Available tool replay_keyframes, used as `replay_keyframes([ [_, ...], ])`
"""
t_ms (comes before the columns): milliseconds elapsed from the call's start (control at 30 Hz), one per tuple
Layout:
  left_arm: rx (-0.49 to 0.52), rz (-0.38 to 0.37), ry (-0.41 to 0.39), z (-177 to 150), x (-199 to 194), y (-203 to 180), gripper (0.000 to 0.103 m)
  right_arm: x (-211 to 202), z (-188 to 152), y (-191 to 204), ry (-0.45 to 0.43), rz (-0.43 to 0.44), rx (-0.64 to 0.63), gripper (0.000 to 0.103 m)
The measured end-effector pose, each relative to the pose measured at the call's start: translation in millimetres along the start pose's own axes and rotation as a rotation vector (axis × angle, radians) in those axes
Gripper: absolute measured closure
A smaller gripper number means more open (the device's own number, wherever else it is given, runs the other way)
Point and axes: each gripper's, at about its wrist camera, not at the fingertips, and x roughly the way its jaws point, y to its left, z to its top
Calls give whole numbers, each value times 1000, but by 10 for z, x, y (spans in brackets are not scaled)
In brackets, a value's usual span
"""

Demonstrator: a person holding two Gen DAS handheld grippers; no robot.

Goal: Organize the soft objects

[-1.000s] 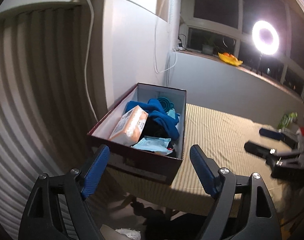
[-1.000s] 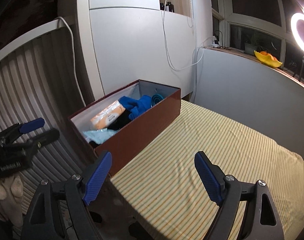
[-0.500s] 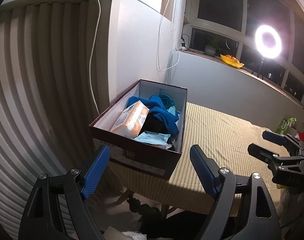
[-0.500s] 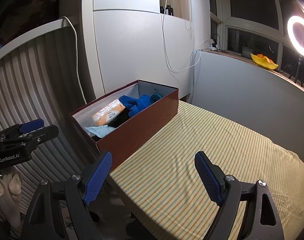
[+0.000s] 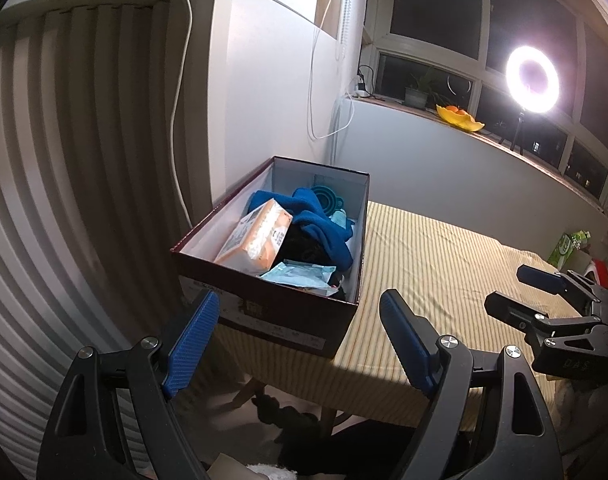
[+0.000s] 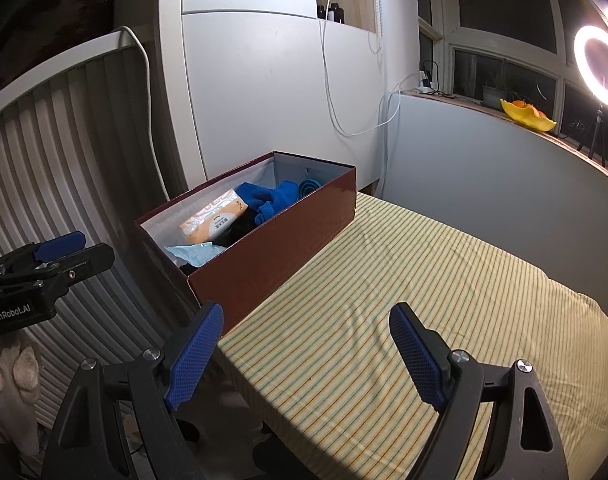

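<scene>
Left gripper (image 5: 294,334) and right gripper (image 6: 306,346), frame bottom: both spread wide, holding nothing. Mid-frame: box (image 6: 280,240) holds blue cloth (image 5: 320,222), tissue pack (image 5: 258,238). Tablecloth (image 6: 424,300) bare (sorting looks finished); next likely nothing, or box tidy-up.

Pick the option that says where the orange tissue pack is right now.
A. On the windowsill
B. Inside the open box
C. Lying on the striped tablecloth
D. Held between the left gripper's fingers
B: the orange tissue pack lies inside the open box, beside the blue cloth.
</scene>
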Motion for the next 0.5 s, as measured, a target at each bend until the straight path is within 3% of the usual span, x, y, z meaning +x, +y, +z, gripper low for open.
replay_keyframes([
  [500,17,-13,-10,-3,26,-54,20,54,-51,-64,17,-3,22,21],
])
